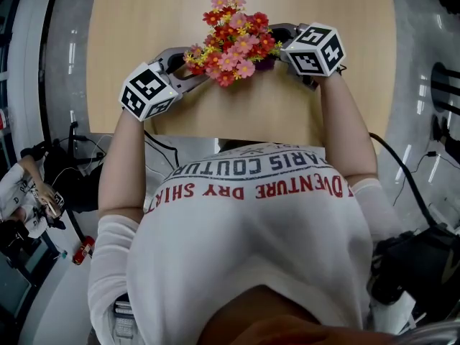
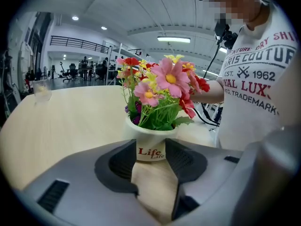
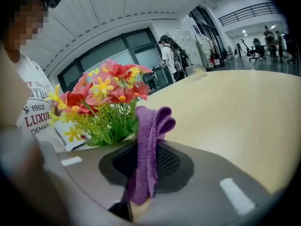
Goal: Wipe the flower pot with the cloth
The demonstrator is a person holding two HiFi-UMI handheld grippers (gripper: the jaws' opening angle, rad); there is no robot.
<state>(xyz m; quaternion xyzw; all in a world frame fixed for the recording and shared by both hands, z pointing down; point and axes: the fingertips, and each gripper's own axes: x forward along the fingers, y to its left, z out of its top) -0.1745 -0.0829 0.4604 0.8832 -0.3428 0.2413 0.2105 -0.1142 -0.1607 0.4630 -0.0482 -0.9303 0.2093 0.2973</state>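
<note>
A white flower pot (image 2: 151, 145) with red "Life" print holds a bunch of pink, red and yellow artificial flowers (image 1: 233, 42) near the front edge of the wooden table (image 1: 144, 20). My left gripper (image 2: 151, 150) is shut on the pot, one dark pad pressing each side. From the other side, my right gripper (image 3: 148, 142) is shut on a folded purple cloth (image 3: 150, 140), which sticks up past the jaws right beside the flowers (image 3: 106, 102). In the head view the blooms hide the pot, and a bit of purple cloth (image 1: 265, 64) shows at their right edge.
A clear plastic cup (image 2: 41, 89) stands far off on the table. Black cables (image 1: 164, 148) hang below the table's front edge. Another person (image 1: 21, 192) sits on the floor at lower left. More people stand by the glass wall (image 3: 167, 55).
</note>
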